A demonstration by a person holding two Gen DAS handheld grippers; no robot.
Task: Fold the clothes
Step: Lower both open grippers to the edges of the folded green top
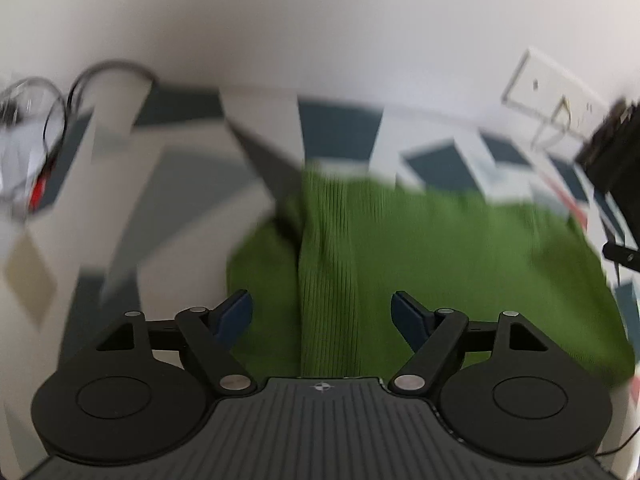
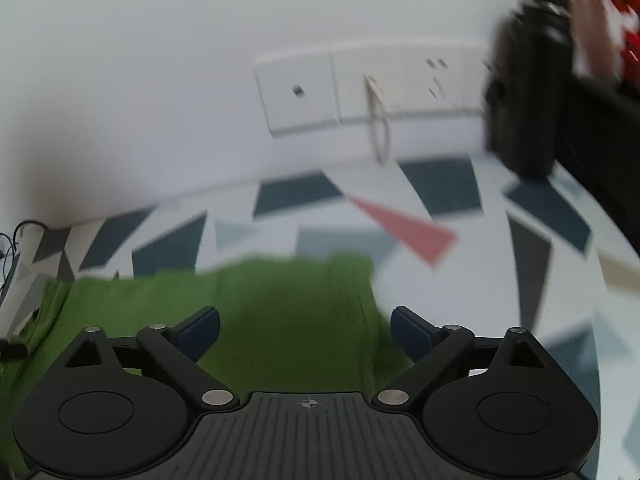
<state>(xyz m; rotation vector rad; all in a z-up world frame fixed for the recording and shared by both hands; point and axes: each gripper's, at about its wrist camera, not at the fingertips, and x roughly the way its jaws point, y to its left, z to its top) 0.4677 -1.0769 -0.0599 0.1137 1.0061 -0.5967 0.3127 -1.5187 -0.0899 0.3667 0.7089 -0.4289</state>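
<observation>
green top lies flat, both grippers open wide

a green ribbed top [image 1: 400, 264] lies on a cloth with dark blue, grey and pink shapes [image 2: 440, 208]. the left gripper [image 1: 322, 312] hangs over the top with its two blue pads far apart. nothing is pinched between them. the right gripper [image 2: 306, 326] hangs over the other side of the top, and its pads are far apart too, holding nothing. one long fold runs up the top in the left view. a white wall plate [image 2: 360, 88] sits on the wall behind (both pictures are blurry). black wires [image 1: 60, 96] lie at the far left.
</observation>
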